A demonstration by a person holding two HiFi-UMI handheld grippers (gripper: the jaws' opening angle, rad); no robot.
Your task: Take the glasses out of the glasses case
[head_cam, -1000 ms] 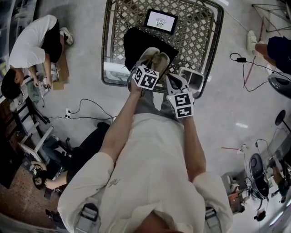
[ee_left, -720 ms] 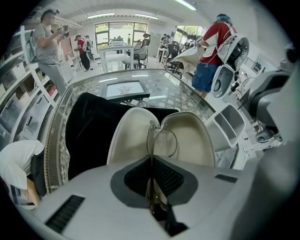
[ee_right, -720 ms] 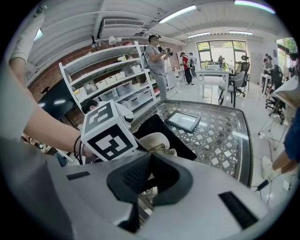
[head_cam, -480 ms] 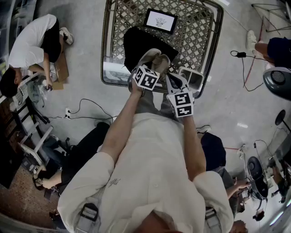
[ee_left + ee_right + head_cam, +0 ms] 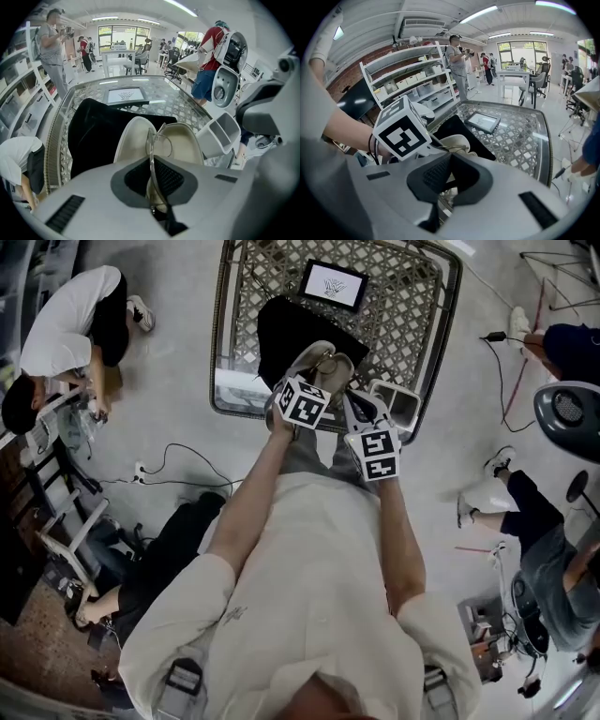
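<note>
A cream glasses case (image 5: 317,356) hangs open above the table's near edge, both shells showing (image 5: 183,145). Thin metal-framed glasses (image 5: 150,140) stand on edge in front of the case's opening. My left gripper (image 5: 314,381) is shut on the glasses' frame (image 5: 151,174), which runs straight between the jaws. My right gripper (image 5: 353,407) sits just right of the case, and its jaws look shut on the case's near edge (image 5: 448,174). The case (image 5: 454,140) shows beyond those jaws, beside the left gripper's marker cube (image 5: 402,130).
A black cloth (image 5: 281,329) lies on the lattice glass table (image 5: 219,343) under the case. A framed picture (image 5: 332,283) lies at the far side. A white two-part bin (image 5: 399,401) stands at the near right edge. People and cables surround the table.
Both grippers, the case and the glasses hold nearly the same place. Someone at the right of the floor has walked on.
</note>
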